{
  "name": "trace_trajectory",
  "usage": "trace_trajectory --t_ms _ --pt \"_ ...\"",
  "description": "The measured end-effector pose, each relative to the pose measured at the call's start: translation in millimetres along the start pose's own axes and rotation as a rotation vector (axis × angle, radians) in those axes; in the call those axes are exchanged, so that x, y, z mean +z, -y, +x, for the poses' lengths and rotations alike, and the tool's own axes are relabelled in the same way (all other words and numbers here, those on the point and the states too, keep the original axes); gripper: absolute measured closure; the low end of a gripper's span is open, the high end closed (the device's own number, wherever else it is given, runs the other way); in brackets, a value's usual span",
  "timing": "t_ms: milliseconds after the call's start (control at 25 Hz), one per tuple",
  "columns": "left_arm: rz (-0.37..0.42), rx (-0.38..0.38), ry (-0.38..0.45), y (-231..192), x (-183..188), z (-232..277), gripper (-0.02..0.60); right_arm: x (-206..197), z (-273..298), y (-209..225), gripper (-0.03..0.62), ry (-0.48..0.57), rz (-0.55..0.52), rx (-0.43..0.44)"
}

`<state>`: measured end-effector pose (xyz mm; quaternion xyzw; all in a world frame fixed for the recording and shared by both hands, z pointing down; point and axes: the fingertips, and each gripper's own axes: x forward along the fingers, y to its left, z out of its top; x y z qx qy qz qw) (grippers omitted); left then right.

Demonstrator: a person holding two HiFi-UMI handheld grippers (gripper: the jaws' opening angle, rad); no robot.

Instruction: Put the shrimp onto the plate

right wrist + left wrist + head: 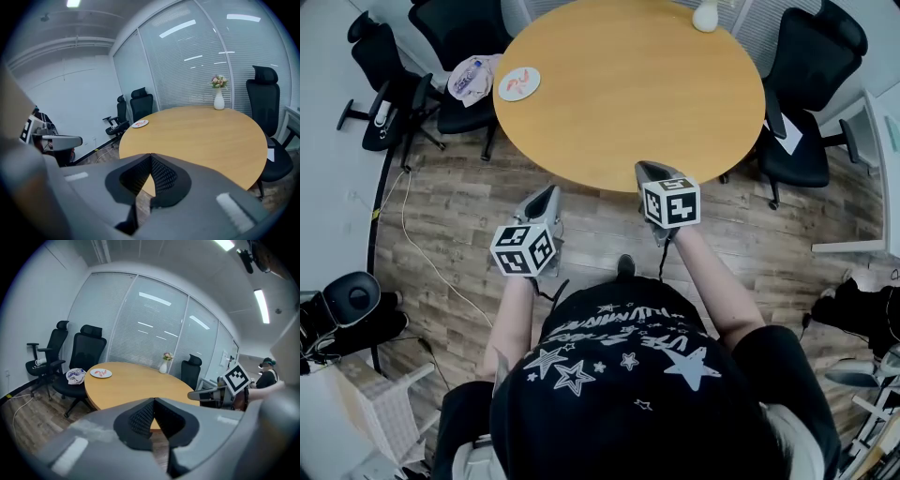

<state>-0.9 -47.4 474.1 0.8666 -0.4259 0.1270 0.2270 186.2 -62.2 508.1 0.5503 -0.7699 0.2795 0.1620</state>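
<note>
A white plate (518,83) with pink-orange shrimp (515,85) on it sits at the far left edge of the round wooden table (628,94). The left gripper view shows the plate (101,373) far off, and the right gripper view shows the plate (140,123) small. My left gripper (551,192) hangs over the wooden floor, short of the table's near edge, shut and holding nothing. My right gripper (645,169) is at the table's near rim, also shut on nothing. Both sets of jaws meet at their tips (153,400) (150,155).
A white vase (705,16) with flowers stands at the table's far side. Black office chairs (811,66) ring the table; one at the left holds a crumpled bag (472,75). Cables run along the floor at the left (403,234).
</note>
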Motion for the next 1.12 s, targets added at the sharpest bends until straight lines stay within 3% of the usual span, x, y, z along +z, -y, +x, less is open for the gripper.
trace_trajectory --t_ms 680,1120 --pt "-0.013 -0.085 -0.004 6.1 -28.5 -71.4 0.58 -41.5 -49.7 -68.7 0.592 -0.021 -0.015 -0.058" --pt "-0.017 -0.124 -0.024 18.0 -55.0 -104.0 0.58 -77.8 -83.2 -83.9 0.592 -0.041 0.013 -0.095"
